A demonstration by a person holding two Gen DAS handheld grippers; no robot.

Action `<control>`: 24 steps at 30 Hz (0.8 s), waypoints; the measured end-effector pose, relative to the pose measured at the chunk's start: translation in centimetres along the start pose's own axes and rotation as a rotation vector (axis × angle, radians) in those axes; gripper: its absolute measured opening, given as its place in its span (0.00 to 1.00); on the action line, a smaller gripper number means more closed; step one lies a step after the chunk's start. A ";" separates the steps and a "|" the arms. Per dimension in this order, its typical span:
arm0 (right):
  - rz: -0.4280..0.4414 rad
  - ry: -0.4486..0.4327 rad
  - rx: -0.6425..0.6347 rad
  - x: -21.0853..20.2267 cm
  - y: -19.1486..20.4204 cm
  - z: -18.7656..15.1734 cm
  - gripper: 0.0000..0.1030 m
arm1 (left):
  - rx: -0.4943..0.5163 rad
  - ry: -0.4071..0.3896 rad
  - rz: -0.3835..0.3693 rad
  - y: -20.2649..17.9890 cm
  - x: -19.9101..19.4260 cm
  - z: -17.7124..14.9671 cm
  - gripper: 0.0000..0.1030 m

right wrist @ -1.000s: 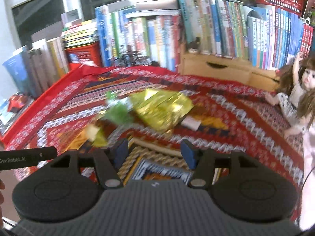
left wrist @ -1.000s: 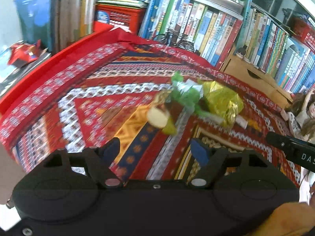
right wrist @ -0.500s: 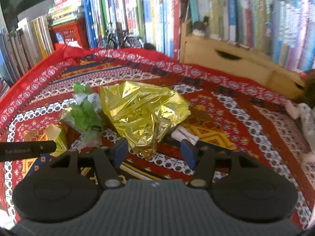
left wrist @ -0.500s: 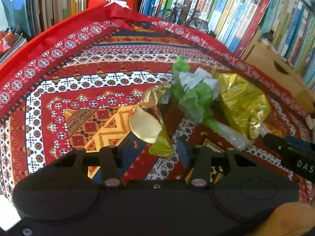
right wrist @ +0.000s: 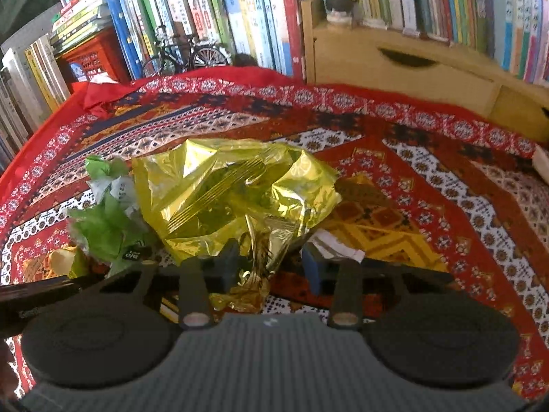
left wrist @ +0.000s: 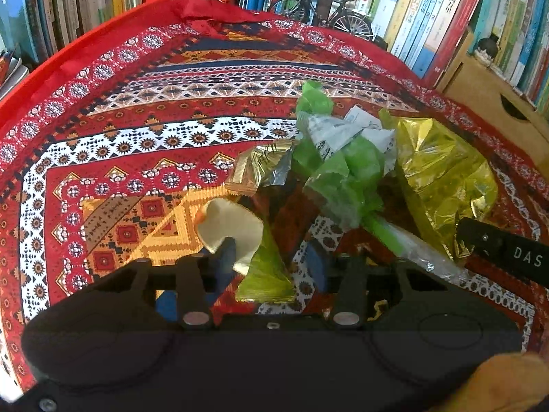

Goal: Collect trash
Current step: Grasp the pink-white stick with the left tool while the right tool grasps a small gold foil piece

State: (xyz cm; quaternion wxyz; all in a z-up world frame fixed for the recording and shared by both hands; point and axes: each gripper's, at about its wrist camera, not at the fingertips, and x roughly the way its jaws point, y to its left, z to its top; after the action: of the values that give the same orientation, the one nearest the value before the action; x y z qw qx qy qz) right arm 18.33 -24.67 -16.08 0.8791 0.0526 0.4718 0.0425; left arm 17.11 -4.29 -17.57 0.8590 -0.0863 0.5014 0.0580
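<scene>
Trash lies in a loose heap on the patterned red cloth (left wrist: pixel 144 110). My left gripper (left wrist: pixel 271 261) is open low over the cloth, its fingers either side of a small yellow-green wrapper (left wrist: pixel 266 273) with a cream round piece (left wrist: pixel 230 228) at the left finger. Behind lie a small gold wrapper (left wrist: pixel 255 168), crumpled green-and-white plastic (left wrist: pixel 343 164) and a big gold foil bag (left wrist: pixel 442 178). My right gripper (right wrist: pixel 271 266) is open, its fingers straddling the lower crinkled end of the gold foil bag (right wrist: pixel 226 192). A white scrap (right wrist: pixel 334 243) lies by its right finger. The green plastic (right wrist: pixel 106 219) sits left.
Rows of upright books (right wrist: pixel 219 10) line the back, with a model bicycle (left wrist: pixel 326 12) and a red crate (right wrist: pixel 91 58) before them. A wooden drawer box (right wrist: pixel 401 61) stands at the back right. The other gripper's black side (left wrist: pixel 507 252) shows at the right edge.
Both grippers have come forward and down to the heap. The left now straddles the yellow-green wrapper, the right straddles the gold bag's end. The trash itself has not shifted.
</scene>
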 end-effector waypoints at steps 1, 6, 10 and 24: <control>0.002 0.001 -0.007 0.0 0.1 0.0 0.26 | 0.009 0.001 0.004 -0.1 0.0 0.0 0.18; 0.017 -0.015 -0.023 -0.8 0.3 0.0 0.12 | -0.002 -0.018 -0.031 -0.4 -1.4 0.2 0.15; 0.026 -0.024 -0.011 -2.0 0.0 -0.3 0.11 | 0.001 -0.026 -0.058 -1.1 -2.8 -0.2 0.13; 0.050 -0.002 -0.050 -6.1 0.1 -2.8 0.10 | 0.039 -0.039 -0.129 -2.0 -6.5 -3.3 0.03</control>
State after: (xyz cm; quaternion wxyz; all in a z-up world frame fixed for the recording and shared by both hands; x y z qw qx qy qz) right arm 12.61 -25.14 -12.57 0.8793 0.0424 0.4682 0.0762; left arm 11.53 -7.05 -13.30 0.8721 -0.1005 0.4790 -0.0056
